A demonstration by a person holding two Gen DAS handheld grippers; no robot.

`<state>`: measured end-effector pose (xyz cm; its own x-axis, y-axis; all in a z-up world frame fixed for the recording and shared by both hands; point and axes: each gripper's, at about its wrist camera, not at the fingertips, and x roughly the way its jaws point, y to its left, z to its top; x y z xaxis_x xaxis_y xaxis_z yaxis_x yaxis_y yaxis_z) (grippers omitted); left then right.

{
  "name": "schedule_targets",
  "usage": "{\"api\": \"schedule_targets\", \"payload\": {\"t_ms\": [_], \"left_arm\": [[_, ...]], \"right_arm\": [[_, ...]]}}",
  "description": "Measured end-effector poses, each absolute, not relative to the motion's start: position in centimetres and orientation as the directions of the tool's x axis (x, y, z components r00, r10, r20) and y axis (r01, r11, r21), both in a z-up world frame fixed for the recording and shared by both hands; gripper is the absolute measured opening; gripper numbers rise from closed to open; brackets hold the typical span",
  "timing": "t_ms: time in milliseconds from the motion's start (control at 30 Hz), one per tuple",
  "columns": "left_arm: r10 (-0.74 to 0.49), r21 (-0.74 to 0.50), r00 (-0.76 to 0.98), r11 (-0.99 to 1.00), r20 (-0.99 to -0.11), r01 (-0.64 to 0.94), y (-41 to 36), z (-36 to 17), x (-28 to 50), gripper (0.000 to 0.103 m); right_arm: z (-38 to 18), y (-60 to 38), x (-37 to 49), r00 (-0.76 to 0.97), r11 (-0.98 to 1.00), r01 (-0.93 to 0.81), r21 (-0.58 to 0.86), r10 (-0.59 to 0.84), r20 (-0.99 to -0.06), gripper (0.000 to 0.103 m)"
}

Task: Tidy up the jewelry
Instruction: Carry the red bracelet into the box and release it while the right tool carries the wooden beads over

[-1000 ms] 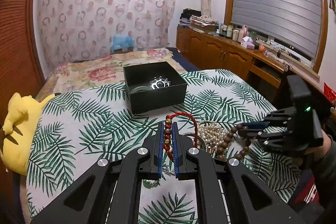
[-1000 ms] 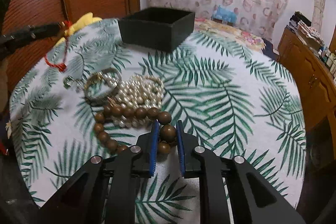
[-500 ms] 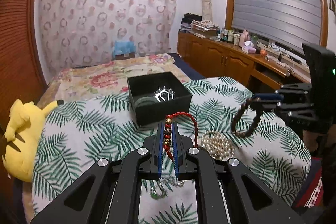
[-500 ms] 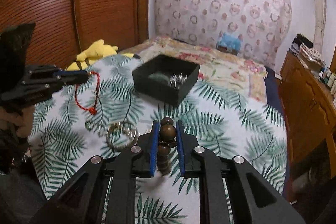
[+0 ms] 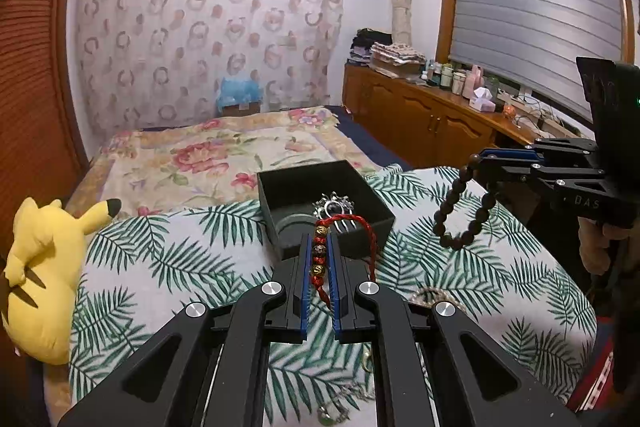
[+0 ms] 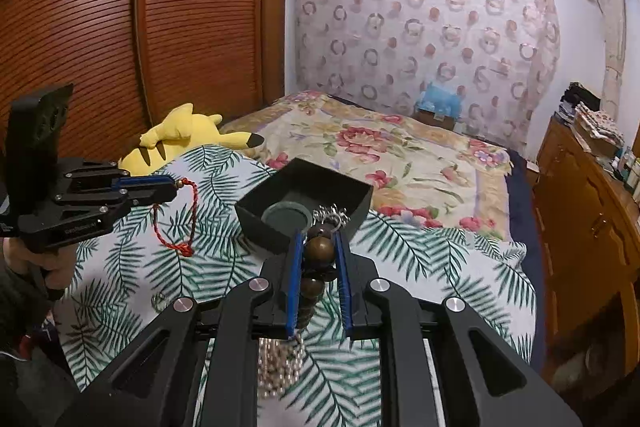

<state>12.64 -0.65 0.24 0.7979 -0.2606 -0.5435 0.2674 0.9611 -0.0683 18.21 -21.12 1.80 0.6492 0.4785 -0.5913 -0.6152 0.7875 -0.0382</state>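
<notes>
Left gripper (image 5: 320, 259) is clamped on my red cord bracelet (image 5: 362, 247), bottom centre of frame, its loop hanging free. Right gripper (image 6: 320, 259) is pinched on the brown bead bracelet (image 6: 320, 251), lifted clear of the leaf-print cloth (image 6: 420, 259). Black box (image 5: 352, 219) sits mid-frame, silver piece (image 5: 335, 205) inside.

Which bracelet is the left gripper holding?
The red cord bracelet with gold beads, pinched in the left gripper. The brown wooden bead bracelet hangs from the right gripper.

left claw (image 5: 320, 263) clamped, right claw (image 6: 320, 255) clamped, both raised
</notes>
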Motion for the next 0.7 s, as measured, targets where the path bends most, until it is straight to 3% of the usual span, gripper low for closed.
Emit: {"api": "schedule_targets", "payload": {"t_ms": [700], "left_arm": [[-0.258,-0.07,0.759,0.96,-0.597,0.271,0.3,0.5,20.3,0.007]], "right_arm": [[1.1,-16.0,27.5,0.565,0.744,-0.667,0.044,0.543,-0.621,0.018]]}}
